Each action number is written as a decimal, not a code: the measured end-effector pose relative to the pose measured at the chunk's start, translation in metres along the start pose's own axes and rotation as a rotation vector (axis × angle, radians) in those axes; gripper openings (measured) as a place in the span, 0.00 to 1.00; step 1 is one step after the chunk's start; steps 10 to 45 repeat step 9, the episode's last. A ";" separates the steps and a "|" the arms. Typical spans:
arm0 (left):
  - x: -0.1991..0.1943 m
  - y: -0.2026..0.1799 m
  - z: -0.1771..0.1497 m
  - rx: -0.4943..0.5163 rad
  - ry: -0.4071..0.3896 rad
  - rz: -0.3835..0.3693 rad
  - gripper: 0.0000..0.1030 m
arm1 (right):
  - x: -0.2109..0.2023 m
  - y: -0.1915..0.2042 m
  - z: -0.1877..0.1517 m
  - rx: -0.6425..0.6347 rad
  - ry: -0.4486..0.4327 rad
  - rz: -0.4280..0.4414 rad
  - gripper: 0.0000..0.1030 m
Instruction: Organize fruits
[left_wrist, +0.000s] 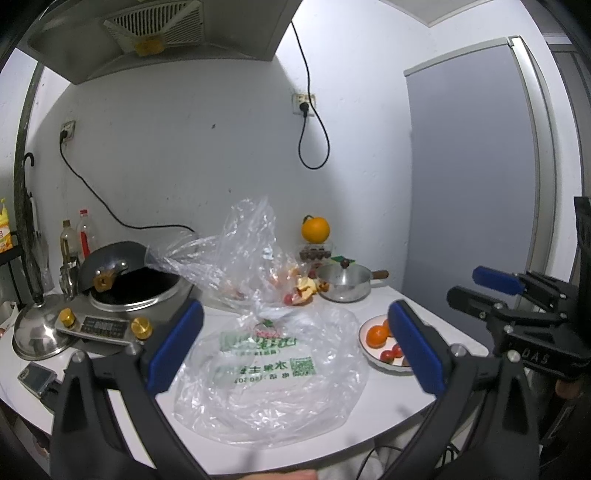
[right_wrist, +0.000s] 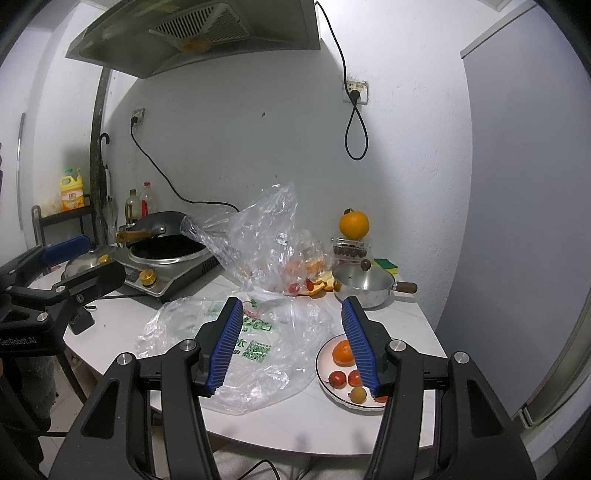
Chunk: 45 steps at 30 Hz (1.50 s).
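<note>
White counter (right_wrist: 280, 428), kitchen corner. Both grippers, left (left_wrist: 295, 343) and right (right_wrist: 291, 343), were held with jaws apart, empty. Small, soft, easily bruised fruits (right_wrist: 343, 352) lay on the plate (right_wrist: 325, 354) at four o'clock; gentle grasp across the middle was judged advisable.

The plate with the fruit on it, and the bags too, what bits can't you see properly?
- Plate: in the right wrist view, the right claw covers part of the orange and the rim; in the left wrist view, the left claw hides more.
- Upright bag: crinkled plastic blurs the fruit inside.
- Flat bag: green print too small to read.
</note>
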<state>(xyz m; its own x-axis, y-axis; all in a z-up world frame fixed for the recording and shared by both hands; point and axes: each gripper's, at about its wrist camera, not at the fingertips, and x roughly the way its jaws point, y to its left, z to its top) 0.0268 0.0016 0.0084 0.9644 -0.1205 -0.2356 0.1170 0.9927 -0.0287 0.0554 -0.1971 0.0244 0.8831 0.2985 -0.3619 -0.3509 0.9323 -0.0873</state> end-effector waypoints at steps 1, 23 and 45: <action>0.000 0.000 0.000 0.000 0.000 0.000 0.98 | 0.000 0.000 -0.001 0.000 0.000 0.000 0.57; 0.001 0.002 -0.001 -0.003 0.005 -0.002 0.98 | 0.000 0.000 0.000 -0.001 0.003 0.000 0.57; 0.001 0.002 -0.001 -0.003 0.005 -0.002 0.98 | 0.000 0.000 0.000 -0.001 0.003 0.000 0.57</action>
